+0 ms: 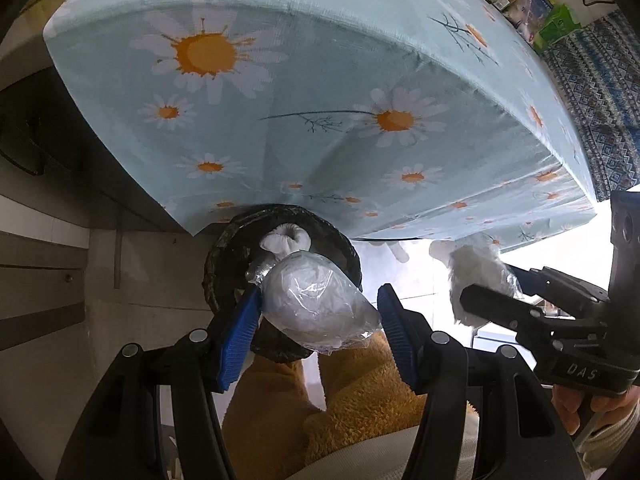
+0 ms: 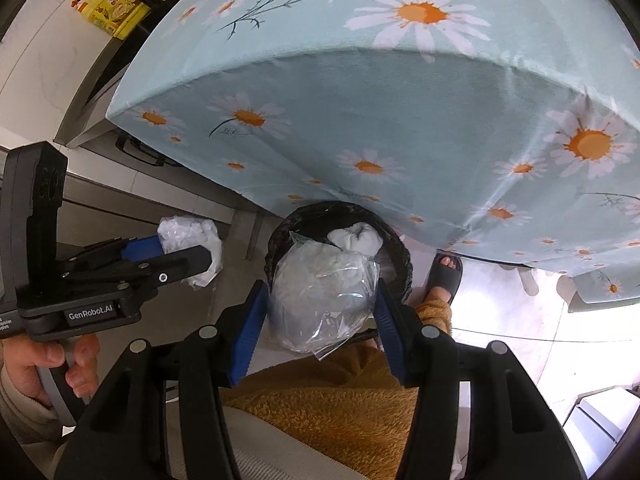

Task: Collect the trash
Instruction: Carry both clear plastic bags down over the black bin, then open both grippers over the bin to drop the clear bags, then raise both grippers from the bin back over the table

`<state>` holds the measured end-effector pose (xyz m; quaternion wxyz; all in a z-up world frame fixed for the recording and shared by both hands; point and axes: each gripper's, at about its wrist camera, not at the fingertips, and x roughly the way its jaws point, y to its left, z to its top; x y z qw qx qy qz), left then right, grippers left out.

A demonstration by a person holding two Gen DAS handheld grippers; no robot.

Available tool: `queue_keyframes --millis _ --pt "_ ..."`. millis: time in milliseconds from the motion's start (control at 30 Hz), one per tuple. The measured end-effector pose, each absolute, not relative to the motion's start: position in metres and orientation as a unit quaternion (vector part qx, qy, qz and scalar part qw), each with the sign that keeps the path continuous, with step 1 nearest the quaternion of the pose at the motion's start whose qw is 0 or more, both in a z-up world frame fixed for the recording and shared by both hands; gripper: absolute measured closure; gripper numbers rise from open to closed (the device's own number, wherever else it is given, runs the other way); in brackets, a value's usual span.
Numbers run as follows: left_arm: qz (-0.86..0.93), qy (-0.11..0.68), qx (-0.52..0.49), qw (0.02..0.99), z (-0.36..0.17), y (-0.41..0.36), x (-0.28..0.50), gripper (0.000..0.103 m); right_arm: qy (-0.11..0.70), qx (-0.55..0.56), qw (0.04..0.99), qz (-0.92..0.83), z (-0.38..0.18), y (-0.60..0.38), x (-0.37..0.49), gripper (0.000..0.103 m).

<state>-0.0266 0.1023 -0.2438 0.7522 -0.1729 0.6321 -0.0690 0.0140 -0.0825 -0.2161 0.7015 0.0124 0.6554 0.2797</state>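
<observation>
**Two bagged wads poised over the bin**

We hold a plastic-wrapped wad of white trash [image 1: 320,308] between the left gripper's [image 1: 318,336] blue fingers [image 1: 240,336]; the near pad touches it, while the far pad shows a slight gap, so we cannot tell how firm that grip is. The right gripper [image 2: 322,312] has a second clear bag of tissue [image 2: 324,300] between its fingers, both pads against it. Just beyond both sets of fingertips sits the black-lined trash bin [image 2: 400,276], white waste already inside, tucked under the daisy cloth of the counter [image 2: 360,120]. We judge the risk is a miss: a bag may catch the bin's rim or land by the sandalled foot [image 2: 444,276].
</observation>
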Motion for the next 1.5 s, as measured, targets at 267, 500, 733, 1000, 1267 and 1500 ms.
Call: queue_keyframes --millis 267,500,733,1000,1267,1500 --pt "-0.057 0.630 -0.173 0.755 -0.241 0.107 -0.021 0.034 0.655 0.026 0.704 0.271 -0.214 -0.086 0.019 0.034" --pt "-0.052 0.623 -0.184 0.758 -0.237 0.114 -0.020 0.034 0.651 0.029 0.710 0.268 -0.207 -0.089 0.024 0.034" --pt "-0.055 0.612 -0.189 0.766 -0.228 0.116 -0.020 0.034 0.642 0.027 0.716 0.271 -0.198 -0.087 0.020 0.034" --pt "-0.065 0.587 -0.191 0.784 -0.203 0.120 -0.023 0.034 0.620 0.025 0.736 0.270 -0.177 -0.091 0.024 0.034" --pt "-0.074 0.558 -0.187 0.805 -0.170 0.126 -0.023 0.034 0.585 0.028 0.767 0.263 -0.142 -0.099 0.031 0.034" --pt "-0.082 0.529 -0.178 0.825 -0.133 0.129 -0.011 0.034 0.550 0.025 0.795 0.255 -0.111 -0.101 0.045 0.034"
